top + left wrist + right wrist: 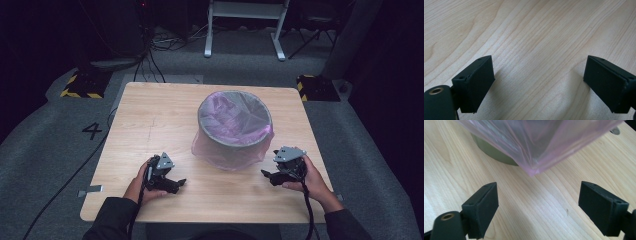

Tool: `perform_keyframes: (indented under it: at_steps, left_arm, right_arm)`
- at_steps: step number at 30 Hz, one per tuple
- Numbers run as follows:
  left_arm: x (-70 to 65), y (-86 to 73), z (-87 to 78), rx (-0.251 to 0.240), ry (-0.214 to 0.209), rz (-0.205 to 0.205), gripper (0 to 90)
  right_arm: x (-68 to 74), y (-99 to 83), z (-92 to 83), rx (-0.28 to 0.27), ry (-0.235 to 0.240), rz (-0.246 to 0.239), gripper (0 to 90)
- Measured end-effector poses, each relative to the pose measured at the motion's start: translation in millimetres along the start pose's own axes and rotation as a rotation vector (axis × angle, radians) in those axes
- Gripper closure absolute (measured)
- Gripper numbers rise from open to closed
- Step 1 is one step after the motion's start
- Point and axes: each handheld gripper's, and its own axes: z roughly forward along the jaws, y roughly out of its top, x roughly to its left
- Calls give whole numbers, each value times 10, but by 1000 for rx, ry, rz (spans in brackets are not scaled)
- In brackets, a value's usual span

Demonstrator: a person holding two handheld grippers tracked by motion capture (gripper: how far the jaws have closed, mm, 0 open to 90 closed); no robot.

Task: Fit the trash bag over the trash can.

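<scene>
Two grippers rest on the counter [150, 115] with jaws spread and empty: the left gripper [172, 183] and right gripper [268, 176] flank the bin [235, 120], whose pink bag [536, 142] hangs just ahead of the right one

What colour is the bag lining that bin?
Translucent pink bag; clearest in the right gripper view.

Your left gripper [176, 183] and right gripper [267, 175] both sit low, one in each hand, tips turned inward toward each other, jaws spread wide apart and holding nothing.
</scene>
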Motion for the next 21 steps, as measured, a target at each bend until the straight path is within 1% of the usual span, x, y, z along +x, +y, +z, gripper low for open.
perform_keyframes:
  at_steps: [2,4,8,10,11,14,16,21]
  left_arm:
    - [0,0,0,0,0,0,95]
    - [0,0,0,0,0,0,95]
    - [0,0,0,0,0,0,95]
    - [0,0,0,0,0,0,95]
    - [0,0,0,0,0,0,95]
    - [-2,-1,1,0,-1,-2,95]
    - [-1,-1,-1,1,1,-2,95]
    - [0,0,0,0,0,0,95]
  right_arm:
    - [-1,-25,7,3,-4,7,165]
    - [-8,-61,10,3,3,14,165]
    - [-18,-128,18,6,-6,33,165]
    - [-20,-174,21,9,-4,50,165]
    - [-22,-191,22,10,-6,49,165]
    - [-40,-262,12,12,-9,69,165]
    - [-57,-313,5,12,-7,89,165]
    - [-70,-422,3,21,-11,113,165]
